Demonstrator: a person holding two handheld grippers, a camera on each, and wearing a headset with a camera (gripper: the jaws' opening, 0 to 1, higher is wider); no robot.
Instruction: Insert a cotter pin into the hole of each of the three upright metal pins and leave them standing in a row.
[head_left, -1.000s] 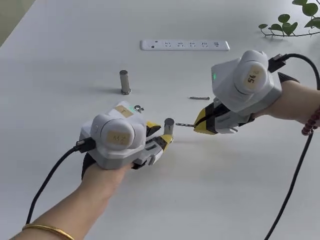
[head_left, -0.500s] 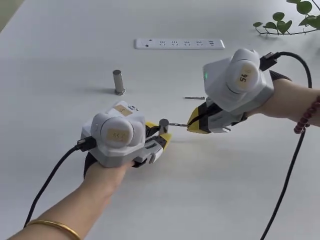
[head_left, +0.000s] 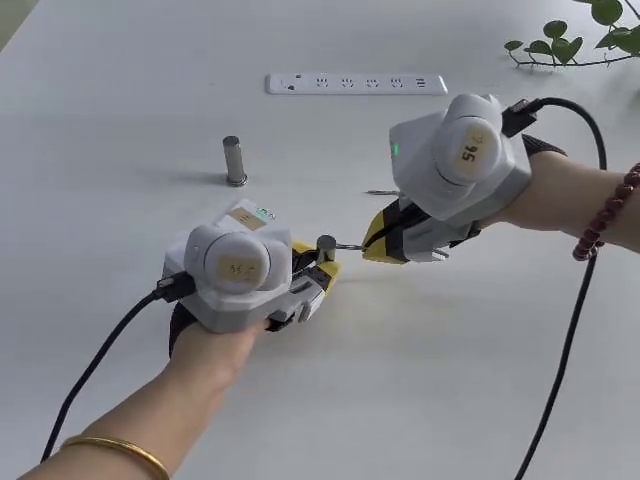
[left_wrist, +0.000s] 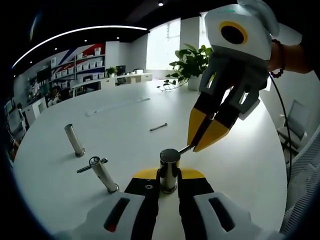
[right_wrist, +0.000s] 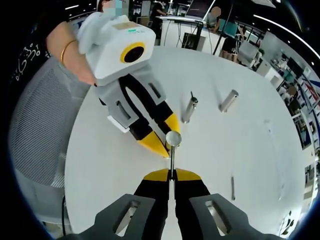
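Head view, left claw: the left gripper (head_left: 322, 272) is closed around the held pin (head_left: 326, 246), which is stood upright near the middle of the table (head_left: 450, 380).
Head view, right claw: the right gripper (head_left: 375, 245) is pinched on a cotter pin (head_left: 350, 247), its tip met with the held pin's top.
Left gripper view: a fitted pin (left_wrist: 102, 174) and a bare pin (left_wrist: 74, 140) are seen upright left of the jaws; a spare cotter pin (left_wrist: 158, 127) is laid farther off.
Right gripper view: the jaws are drawn nearly together on the cotter pin, which is pointed at the held pin's head.

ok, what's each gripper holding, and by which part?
Left gripper clamps the upright metal pin by its lower shaft; right gripper pinches the cotter pin by its rear end.
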